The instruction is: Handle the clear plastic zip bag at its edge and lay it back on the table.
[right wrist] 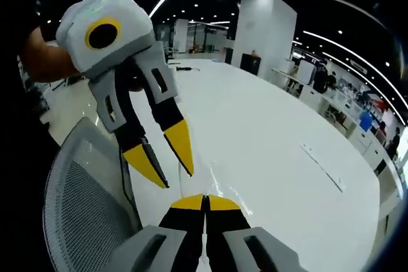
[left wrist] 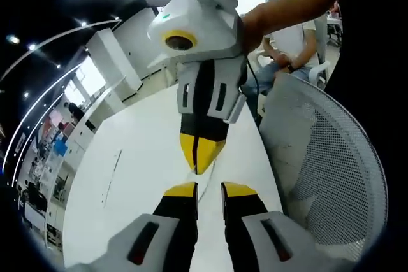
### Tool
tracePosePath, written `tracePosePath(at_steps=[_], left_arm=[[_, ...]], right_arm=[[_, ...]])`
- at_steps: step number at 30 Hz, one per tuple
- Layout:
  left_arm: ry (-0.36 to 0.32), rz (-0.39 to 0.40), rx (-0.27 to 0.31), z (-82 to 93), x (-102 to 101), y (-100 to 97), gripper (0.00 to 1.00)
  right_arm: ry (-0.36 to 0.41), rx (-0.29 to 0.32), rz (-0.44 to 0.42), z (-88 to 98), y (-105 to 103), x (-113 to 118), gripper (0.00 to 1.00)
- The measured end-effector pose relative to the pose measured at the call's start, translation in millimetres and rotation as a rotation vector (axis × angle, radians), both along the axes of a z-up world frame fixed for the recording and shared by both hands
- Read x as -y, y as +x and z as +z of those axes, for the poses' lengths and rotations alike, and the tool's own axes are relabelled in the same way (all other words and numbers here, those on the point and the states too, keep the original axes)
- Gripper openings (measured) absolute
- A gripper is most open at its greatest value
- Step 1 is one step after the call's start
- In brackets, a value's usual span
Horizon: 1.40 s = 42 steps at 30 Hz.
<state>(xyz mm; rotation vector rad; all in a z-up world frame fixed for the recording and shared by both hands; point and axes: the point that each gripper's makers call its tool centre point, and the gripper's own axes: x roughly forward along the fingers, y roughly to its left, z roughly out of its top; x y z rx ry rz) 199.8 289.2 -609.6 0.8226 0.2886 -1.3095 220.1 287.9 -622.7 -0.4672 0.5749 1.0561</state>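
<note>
The clear plastic zip bag (right wrist: 220, 190) shows only as faint glints and a crease over the white table (right wrist: 274, 138). My right gripper (right wrist: 205, 202) is shut, and the bag's edge seems to be pinched at its yellow tips. In the left gripper view the right gripper (left wrist: 201, 157) points down at the table (left wrist: 127, 157), tips together, and a thin clear edge (left wrist: 207, 183) runs from it toward my left gripper (left wrist: 210, 189). The left gripper is open, with its jaws standing either side of that edge. Seen from the right gripper view, the left gripper (right wrist: 169, 160) hangs open just above the right one's tips.
A grey mesh office chair (left wrist: 331, 170) stands against the table's near edge, also seen as the chair back (right wrist: 83, 214). A person (left wrist: 293, 42) sits beyond it. A thin slot (right wrist: 322, 165) runs along the tabletop. Desks and pillars lie farther off.
</note>
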Motion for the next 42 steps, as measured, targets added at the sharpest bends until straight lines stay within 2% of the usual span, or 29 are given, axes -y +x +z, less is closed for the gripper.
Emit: tracePosePath(at_steps=[4, 9, 14, 19, 21, 31, 42], left_arm=[[0.045, 0.006, 0.034, -5.1, -1, 2.3, 0.00], [0.080, -0.007, 0.057, -12.6, -4, 1.3, 0.00], [0.088, -0.001, 0.047, -18.7, -7, -1.1, 0.00], [0.110, 0.006, 0.034, -25.8, -9, -3.5, 0.00], [0.116, 0.007, 0.034, -28.1, -9, -4.4, 0.00], [0.097, 0.027, 0.044, -27.7, -7, -5.0, 0.00], [0.081, 0.046, 0.018, -29.3, -8, -9.1, 0.00]], right_arm=[[0.007, -0.003, -0.014, 4.4, 2, -1, 0.00], [0.011, 0.010, -0.031, 11.9, 8, -3, 0.00], [0.036, 0.028, -0.057, 23.1, 15, -2, 0.00], [0.060, 0.066, -0.093, 36.8, 23, -2, 0.00], [0.076, 0.099, -0.105, 44.4, 27, -2, 0.00], [0.093, 0.168, -0.144, 62.9, 39, 4, 0.00], [0.086, 0.198, -0.187, 65.9, 44, 11, 0.00]])
